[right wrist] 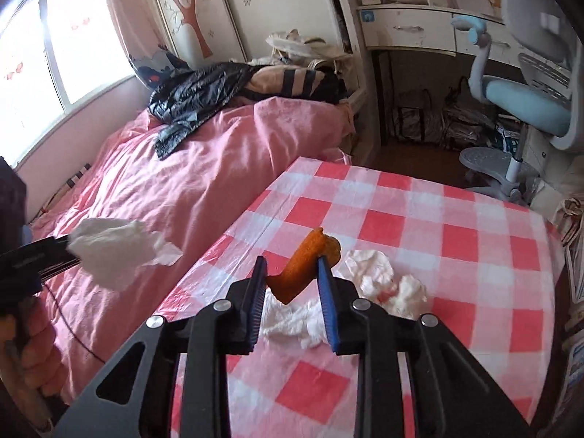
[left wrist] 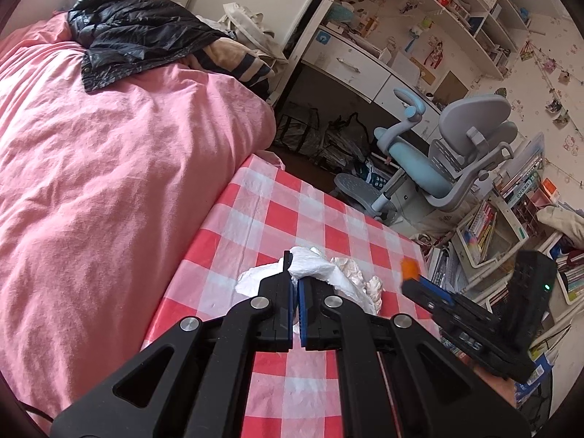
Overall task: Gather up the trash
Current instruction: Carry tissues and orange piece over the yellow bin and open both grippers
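My left gripper [left wrist: 295, 273] is shut on a crumpled white tissue [left wrist: 314, 264], held over the left edge of the red-checked table [left wrist: 328, 204]. The right wrist view shows this same tissue [right wrist: 113, 252] in the air over the bed, at the left gripper [right wrist: 67, 252]. My right gripper [right wrist: 291, 260] is shut on a curled orange peel [right wrist: 304, 262], lifted just above the table [right wrist: 438, 219]. In the left wrist view the peel [left wrist: 409, 268] shows as a blurred orange spot at the tip of the right gripper [left wrist: 412, 283]. More crumpled tissues [right wrist: 379, 273] lie on the cloth under and beside the peel.
A bed with a pink cover [left wrist: 109, 164] runs along the table's left side, with a black jacket [left wrist: 138, 36] at its far end. A blue and grey desk chair [left wrist: 456, 153] and a desk [right wrist: 408, 25] stand beyond the table. Book racks [left wrist: 485, 226] crowd the floor at right.
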Demonstrator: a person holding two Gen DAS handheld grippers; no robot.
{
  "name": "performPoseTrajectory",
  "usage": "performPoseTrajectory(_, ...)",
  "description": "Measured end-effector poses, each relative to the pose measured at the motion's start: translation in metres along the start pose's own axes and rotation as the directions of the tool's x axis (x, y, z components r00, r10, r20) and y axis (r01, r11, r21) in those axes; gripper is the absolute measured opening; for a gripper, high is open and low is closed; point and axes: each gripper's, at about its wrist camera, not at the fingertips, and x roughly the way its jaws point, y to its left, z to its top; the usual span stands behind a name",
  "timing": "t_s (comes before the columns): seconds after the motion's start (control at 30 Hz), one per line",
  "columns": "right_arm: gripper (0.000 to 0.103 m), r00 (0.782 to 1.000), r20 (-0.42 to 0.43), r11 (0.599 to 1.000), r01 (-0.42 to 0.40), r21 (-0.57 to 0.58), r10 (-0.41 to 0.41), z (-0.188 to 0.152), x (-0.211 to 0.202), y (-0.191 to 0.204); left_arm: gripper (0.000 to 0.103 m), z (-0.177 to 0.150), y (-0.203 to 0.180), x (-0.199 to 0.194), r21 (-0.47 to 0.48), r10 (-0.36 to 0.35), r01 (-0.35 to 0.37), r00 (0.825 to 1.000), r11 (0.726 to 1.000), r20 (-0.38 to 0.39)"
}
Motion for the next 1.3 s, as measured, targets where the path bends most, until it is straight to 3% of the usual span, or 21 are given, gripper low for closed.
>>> performPoseTrajectory(0.13,0.028,0.999,-0.015,0.999,-0.027,0.042,0.028,-0.043,-0.035,-0.006,0.003,-0.005,-0.013,-0.001,0.046,-0.008,0.008,1.0,0.999,-0.006)
performPoseTrajectory(0.33,0.028,0.994,-0.064,0.993,-0.086,0.083,0.092,-0.105,-0.041,0.009,0.003,-0.016,-0.031,-0.001,0.118,-0.014,0.015,1.0,0.993,-0.017)
performPoseTrajectory(0.67,0.028,0.974,-0.154,0.985,-0.163,0.051,0.169,-0.147,-0.042,0.037,0.003,-0.049,-0.048,-0.009,0.205,-0.03,0.039,0.998,0.978,-0.048)
performPoseTrajectory(1.17,0.029,0.908,-0.382,0.984,-0.177,0.02,0.171,-0.233,-0.029,0.071,0.003,-0.105,-0.047,-0.04,0.219,-0.06,0.081,0.993,0.972,-0.1)
performPoseTrajectory(1.3,0.035,0.882,-0.448,0.986,-0.167,0.0,0.149,-0.248,-0.021,0.075,0.003,-0.115,-0.043,-0.049,0.202,-0.071,0.093,0.991,0.975,-0.111)
